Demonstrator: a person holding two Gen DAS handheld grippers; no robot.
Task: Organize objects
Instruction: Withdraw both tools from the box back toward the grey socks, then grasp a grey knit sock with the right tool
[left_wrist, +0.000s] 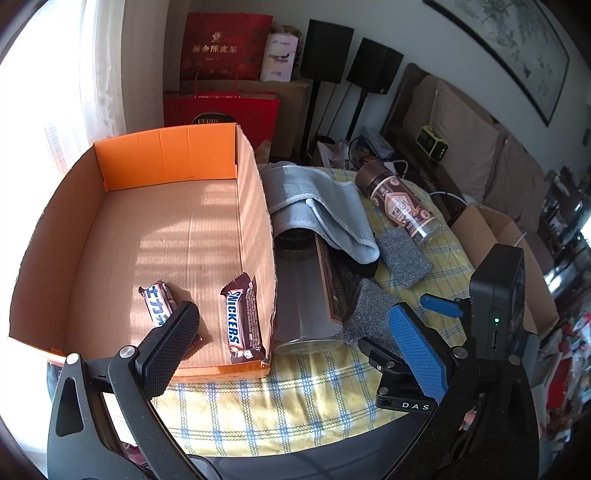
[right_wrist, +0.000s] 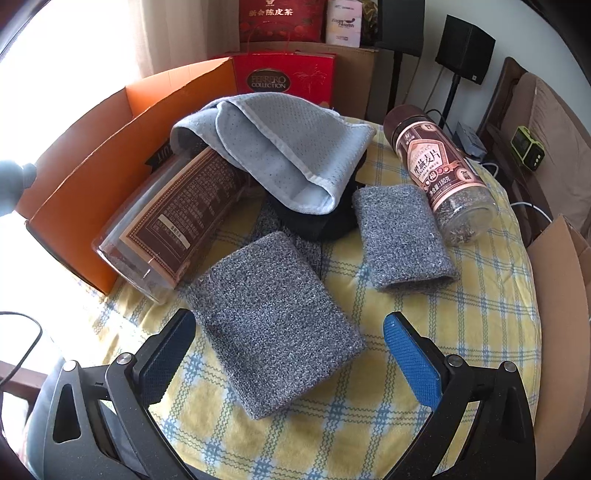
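My left gripper (left_wrist: 293, 317) is open, with nothing between its black and blue pads. It hovers over the near right corner of the orange cardboard box (left_wrist: 166, 155). Two Snickers bars lie in the box: one (left_wrist: 242, 317) in full view, the other (left_wrist: 160, 304) partly hidden behind my left finger. My right gripper (right_wrist: 288, 332) is open too, its fingers either side of the near grey knitted pad (right_wrist: 273, 325) on the checked cloth. A second grey pad (right_wrist: 402, 236) lies further right. A clear jar (right_wrist: 166, 229) lies on its side against the box.
A folded light-grey cloth (right_wrist: 280, 155) drapes over the jar and a black item (right_wrist: 314, 221). A brown-capped oat bottle (right_wrist: 439, 173) lies at the right. Red gift boxes (right_wrist: 288, 77) stand behind. A black unit with a green light (left_wrist: 495, 306) is close on the right in the left wrist view.
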